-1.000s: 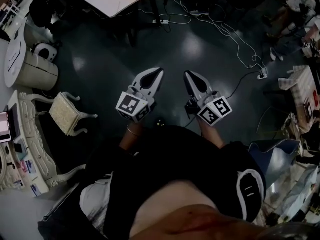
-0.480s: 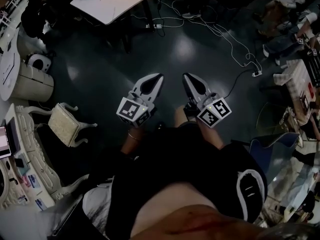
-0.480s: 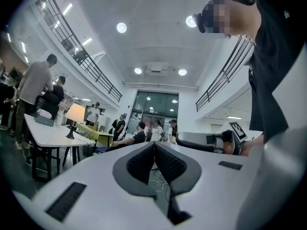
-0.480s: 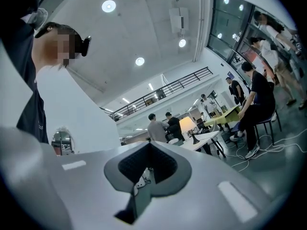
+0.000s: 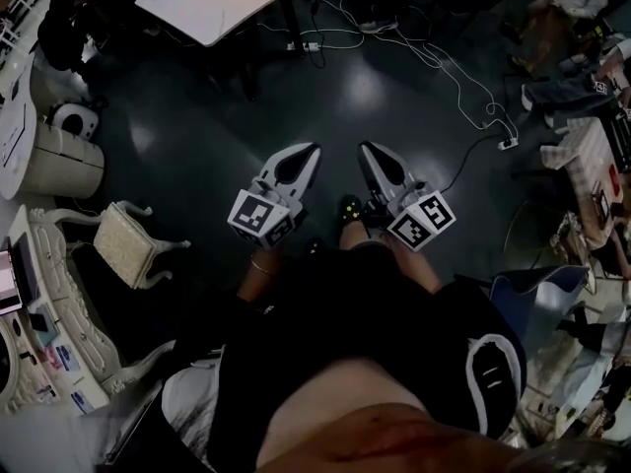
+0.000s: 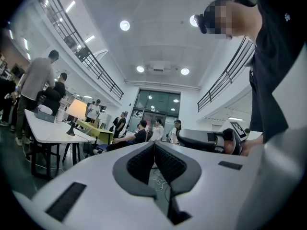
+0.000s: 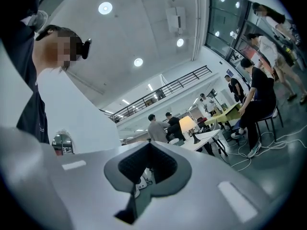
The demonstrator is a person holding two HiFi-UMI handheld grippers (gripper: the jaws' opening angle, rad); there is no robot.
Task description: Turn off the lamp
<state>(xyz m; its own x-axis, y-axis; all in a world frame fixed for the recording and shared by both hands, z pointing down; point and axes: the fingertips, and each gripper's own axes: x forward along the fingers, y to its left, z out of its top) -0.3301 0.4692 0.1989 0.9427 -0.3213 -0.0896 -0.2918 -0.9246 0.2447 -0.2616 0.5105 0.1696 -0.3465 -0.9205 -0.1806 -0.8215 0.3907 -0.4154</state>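
Head view: my left gripper [image 5: 310, 152] and right gripper [image 5: 368, 151], centre frame, both pressed together, empty. White table [image 5: 212, 3], upper left, carries lit cream-shaded lamp [image 6: 76, 110], well apart; I'd step closer, then find its switch.

Glossy dark floor [image 5: 365, 97], mirroring lights. Matt pale-grey plastic on left gripper [image 5: 312, 150] and right gripper [image 5: 365, 150], with ribbed black pads [image 6: 142, 162]. Smooth white worktop [image 5: 217, 8]. Woven cloth on chair cushion [image 5: 123, 244].

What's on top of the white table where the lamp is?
The lit lamp stands on the white table, with a grey box further along. What lies behind the box is covered.
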